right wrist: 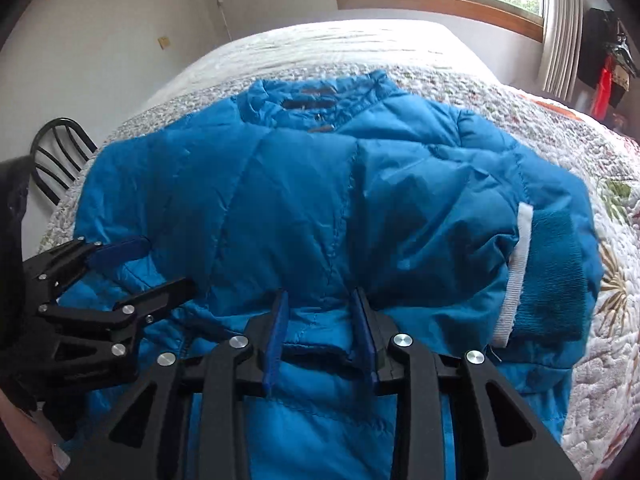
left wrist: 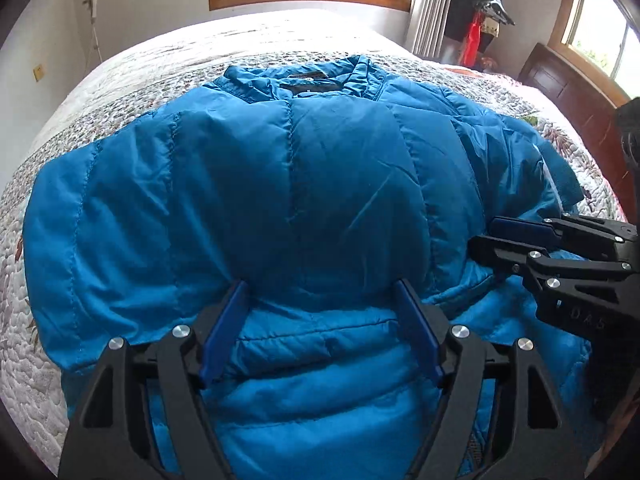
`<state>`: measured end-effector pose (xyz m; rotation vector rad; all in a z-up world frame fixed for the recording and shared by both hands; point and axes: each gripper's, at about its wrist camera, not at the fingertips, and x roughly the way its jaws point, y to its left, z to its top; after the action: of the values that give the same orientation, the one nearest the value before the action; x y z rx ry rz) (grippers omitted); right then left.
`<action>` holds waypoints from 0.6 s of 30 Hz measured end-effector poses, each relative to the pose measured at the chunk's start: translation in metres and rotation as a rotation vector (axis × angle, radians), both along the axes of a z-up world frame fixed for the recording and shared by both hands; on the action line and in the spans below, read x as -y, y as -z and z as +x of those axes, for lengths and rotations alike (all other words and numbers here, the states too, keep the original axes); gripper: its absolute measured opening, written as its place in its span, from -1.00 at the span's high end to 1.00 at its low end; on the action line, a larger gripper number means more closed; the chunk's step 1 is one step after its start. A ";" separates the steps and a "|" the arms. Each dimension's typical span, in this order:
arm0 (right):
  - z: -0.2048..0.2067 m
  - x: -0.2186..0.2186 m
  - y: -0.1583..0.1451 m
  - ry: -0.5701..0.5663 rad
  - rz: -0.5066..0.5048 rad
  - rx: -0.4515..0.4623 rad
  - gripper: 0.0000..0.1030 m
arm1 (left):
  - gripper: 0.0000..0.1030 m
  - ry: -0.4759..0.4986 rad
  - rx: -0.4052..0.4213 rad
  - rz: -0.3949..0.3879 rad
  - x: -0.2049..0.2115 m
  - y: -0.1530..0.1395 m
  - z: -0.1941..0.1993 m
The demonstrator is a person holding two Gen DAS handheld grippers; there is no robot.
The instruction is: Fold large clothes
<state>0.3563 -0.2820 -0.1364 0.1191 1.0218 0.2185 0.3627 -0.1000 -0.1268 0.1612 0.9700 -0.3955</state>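
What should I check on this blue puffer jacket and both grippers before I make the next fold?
1. Jacket lying on the bed quilt: ok.
2. Collar at the far end, away from the grippers: ok.
3. Left gripper gripping fabric: not ok, jaws stand wide, padding only bulges between them.
4. Right gripper gripping fabric: cannot tell, jaws narrower, a fold sits between them.
5. Knit cuff tucked in: not ok, it lies exposed at the jacket's right edge.
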 end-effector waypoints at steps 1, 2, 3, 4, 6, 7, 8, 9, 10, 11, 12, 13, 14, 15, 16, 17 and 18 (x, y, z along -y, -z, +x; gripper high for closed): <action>0.000 0.002 -0.001 -0.001 0.014 -0.004 0.38 | -0.43 -0.001 -0.008 -0.009 -0.001 -0.001 0.000; -0.001 0.005 -0.003 0.001 0.032 -0.001 0.39 | -0.43 -0.006 -0.020 -0.022 -0.004 -0.002 0.001; -0.004 0.009 -0.007 0.001 0.050 0.007 0.39 | -0.43 -0.014 -0.031 -0.035 -0.007 -0.004 0.001; -0.008 0.013 -0.013 0.006 0.065 0.017 0.39 | -0.43 -0.026 -0.039 -0.046 -0.012 -0.009 -0.002; -0.023 0.020 -0.035 0.006 0.082 0.079 0.34 | -0.43 -0.044 -0.028 -0.055 -0.021 -0.019 -0.014; -0.034 0.024 -0.047 -0.004 0.087 0.116 0.32 | -0.44 -0.049 -0.007 -0.051 -0.027 -0.027 -0.025; -0.047 0.027 -0.058 -0.011 0.091 0.147 0.20 | -0.54 -0.049 0.019 -0.048 -0.033 -0.034 -0.037; -0.061 0.031 -0.067 -0.017 0.095 0.179 0.09 | -0.57 -0.050 0.045 -0.044 -0.039 -0.040 -0.050; -0.076 0.035 -0.073 -0.022 0.100 0.206 0.04 | -0.63 -0.055 0.071 -0.038 -0.047 -0.046 -0.064; -0.092 0.038 -0.077 -0.023 0.104 0.226 0.00 | -0.68 -0.061 0.086 -0.030 -0.055 -0.050 -0.075; -0.106 0.042 -0.079 -0.020 0.109 0.240 -0.01 | -0.68 -0.069 0.097 -0.022 -0.062 -0.054 -0.087; -0.122 0.045 -0.080 -0.012 0.111 0.252 -0.02 | -0.69 -0.077 0.107 -0.020 -0.071 -0.056 -0.100; -0.137 0.049 -0.080 -0.003 0.109 0.259 -0.07 | -0.71 -0.086 0.116 -0.012 -0.079 -0.058 -0.113; -0.153 0.052 -0.077 0.003 0.103 0.266 -0.10 | -0.72 -0.098 0.125 0.005 -0.087 -0.058 -0.127; -0.169 0.054 -0.073 0.011 0.095 0.270 -0.16 | -0.73 -0.111 0.128 0.021 -0.095 -0.057 -0.140; -0.184 0.057 -0.069 0.020 0.084 0.268 -0.23 | -0.73 -0.124 0.125 0.035 -0.104 -0.056 -0.151; -0.197 0.057 -0.065 0.033 0.073 0.262 -0.30 | -0.73 -0.134 0.120 0.041 -0.111 -0.054 -0.162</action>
<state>0.1589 -0.3395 -0.0716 0.1683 0.7507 0.2351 0.2003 0.0109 -0.0727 0.1540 0.8658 -0.2401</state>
